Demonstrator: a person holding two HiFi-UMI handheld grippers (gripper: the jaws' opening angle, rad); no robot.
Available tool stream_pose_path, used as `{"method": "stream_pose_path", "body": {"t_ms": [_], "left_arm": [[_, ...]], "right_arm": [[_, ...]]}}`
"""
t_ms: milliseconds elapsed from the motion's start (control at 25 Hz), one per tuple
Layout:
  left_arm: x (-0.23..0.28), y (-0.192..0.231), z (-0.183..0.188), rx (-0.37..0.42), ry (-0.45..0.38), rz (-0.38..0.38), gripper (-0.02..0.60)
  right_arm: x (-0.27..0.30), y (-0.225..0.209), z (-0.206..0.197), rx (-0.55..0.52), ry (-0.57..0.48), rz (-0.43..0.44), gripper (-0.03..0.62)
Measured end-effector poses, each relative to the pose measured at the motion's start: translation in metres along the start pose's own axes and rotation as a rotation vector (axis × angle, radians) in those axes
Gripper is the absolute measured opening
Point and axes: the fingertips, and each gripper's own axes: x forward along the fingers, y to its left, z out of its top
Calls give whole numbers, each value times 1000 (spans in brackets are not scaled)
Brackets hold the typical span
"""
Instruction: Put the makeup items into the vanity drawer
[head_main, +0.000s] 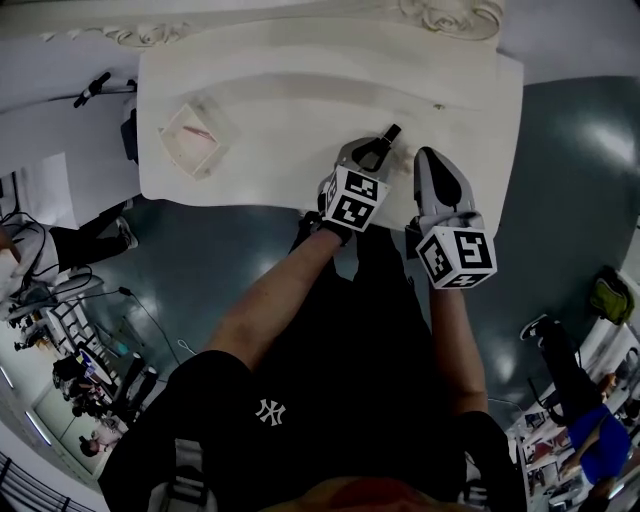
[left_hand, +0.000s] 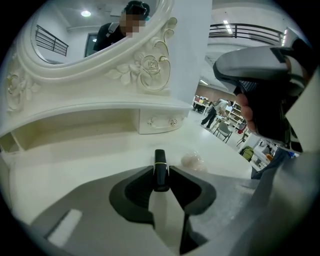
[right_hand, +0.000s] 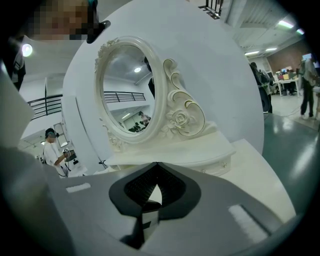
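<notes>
**A:** While the left gripper (left_hand: 160, 173) pinches that black lipstick tube (left_hand: 160, 161) mid-frame, just above the counter (left_hand: 75, 165), what's the right gripper (right_hand: 157, 166) doing?

**B:** Pressed together, empty. Tube's probably light, stiff and slick, so that mid-body grip seems right.

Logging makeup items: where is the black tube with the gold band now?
Head view: the black tube is clamped in the left tongs, poking past their tips over the vanity top near its front edge, just left of the right tongs.
</notes>
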Motion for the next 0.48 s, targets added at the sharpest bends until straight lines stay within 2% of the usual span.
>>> {"method": "stream_pose_path", "body": {"t_ms": [480], "left_arm": [[-53, 34, 25, -123, -102, 43, 86]], "right_arm": [[25, 46, 13, -40, -2, 83, 23]]}}
